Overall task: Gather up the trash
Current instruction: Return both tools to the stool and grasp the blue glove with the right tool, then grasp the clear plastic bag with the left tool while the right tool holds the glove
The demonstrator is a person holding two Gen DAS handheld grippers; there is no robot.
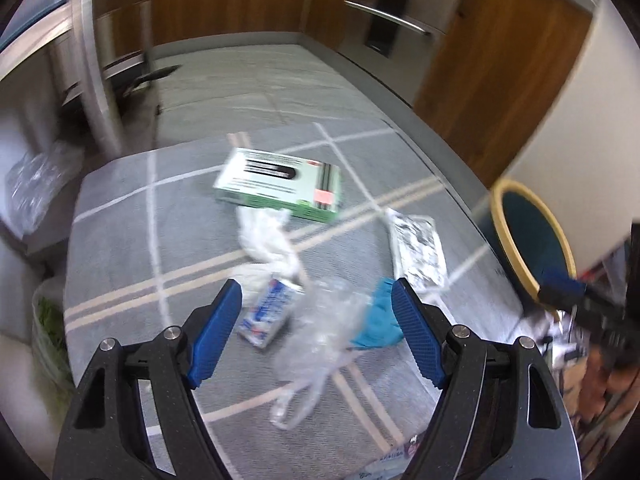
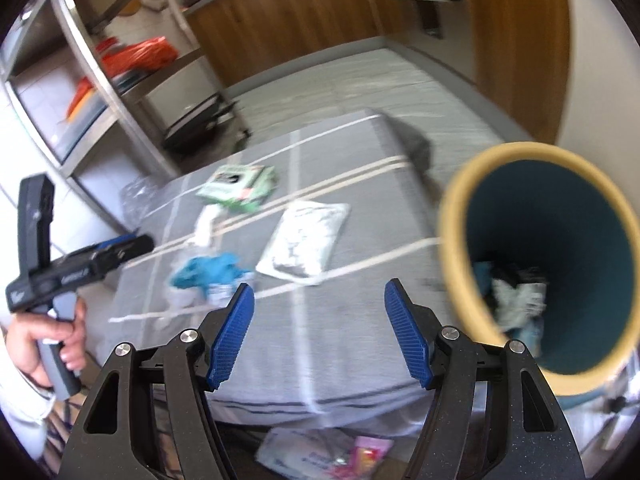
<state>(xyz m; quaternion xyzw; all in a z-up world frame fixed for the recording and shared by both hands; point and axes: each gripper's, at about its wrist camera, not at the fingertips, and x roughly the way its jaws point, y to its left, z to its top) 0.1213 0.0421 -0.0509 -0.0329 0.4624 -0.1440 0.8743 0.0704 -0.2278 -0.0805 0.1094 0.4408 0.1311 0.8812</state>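
Trash lies on a grey striped mat (image 1: 120,208): a green and white box (image 1: 280,184), a white crumpled tissue (image 1: 268,240), a small blue and white carton (image 1: 266,314), clear plastic wrap (image 1: 320,332), a teal glove (image 1: 380,316) and a silver foil packet (image 1: 418,248). My left gripper (image 1: 316,292) is open just above the plastic wrap, carton and glove. My right gripper (image 2: 320,294) is open and empty over the mat (image 2: 320,340), left of a teal bin (image 2: 560,248) with a tan rim that holds some trash. The foil packet (image 2: 304,240), glove (image 2: 212,272) and box (image 2: 238,186) show there too.
A metal shelf rack (image 2: 100,92) stands at the left with orange items. Wooden cabinets (image 1: 500,60) line the back and right. A plastic bag (image 1: 36,184) lies left of the mat. Wrappers (image 2: 320,452) lie on the floor below the mat's near edge.
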